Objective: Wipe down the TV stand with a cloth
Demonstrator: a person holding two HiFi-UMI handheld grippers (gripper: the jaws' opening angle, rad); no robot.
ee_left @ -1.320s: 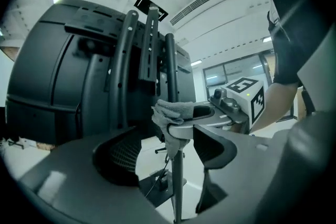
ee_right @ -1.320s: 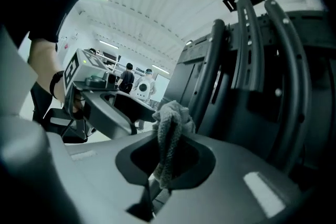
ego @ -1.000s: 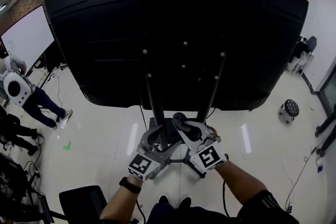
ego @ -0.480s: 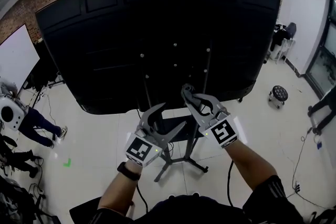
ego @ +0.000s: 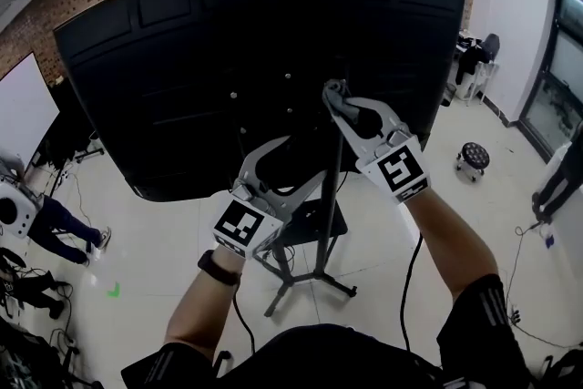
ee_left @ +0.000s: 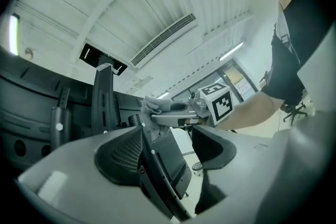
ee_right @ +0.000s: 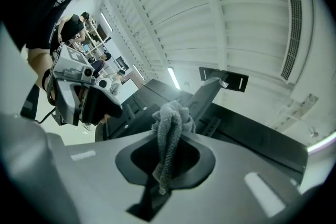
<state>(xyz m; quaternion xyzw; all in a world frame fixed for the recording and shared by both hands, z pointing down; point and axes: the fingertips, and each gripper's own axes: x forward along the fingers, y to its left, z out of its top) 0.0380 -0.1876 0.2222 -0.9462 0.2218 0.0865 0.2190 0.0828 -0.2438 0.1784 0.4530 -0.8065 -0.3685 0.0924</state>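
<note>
Right gripper (ee_right: 166, 168) fingers: I see them together, clamped on the grey cloth (ee_right: 171, 119). It bunches up past the tips, and a tail hangs back between them.
Cloth place: in the head view it sits at those fingertips, high by the upright of the TV stand (ego: 321, 255), near 12 o'clock from frame centre. I cannot tell whether it touches the metal.
Left gripper (ee_left: 173, 139) fingers: apart, clamped on nothing. A dark bar of the stand runs between them, close along the finger at 9 o'clock, with open space on the other side.
Gripper to gripper: my right one is at 1 o'clock of the left one, apart from it.
Shelf (ego: 314, 219): just beside the left fingers, at their 4 o'clock in the head view.
Floor (ego: 164, 241): the stand's legs spread on it, toward 6 o'clock.
TV (ego: 182, 59): its black back panel fills the top half, behind both grippers.
Room: a round stool (ego: 474, 158) at 3 o'clock and a person (ego: 55, 223) at 8 o'clock, by the edge.
</note>
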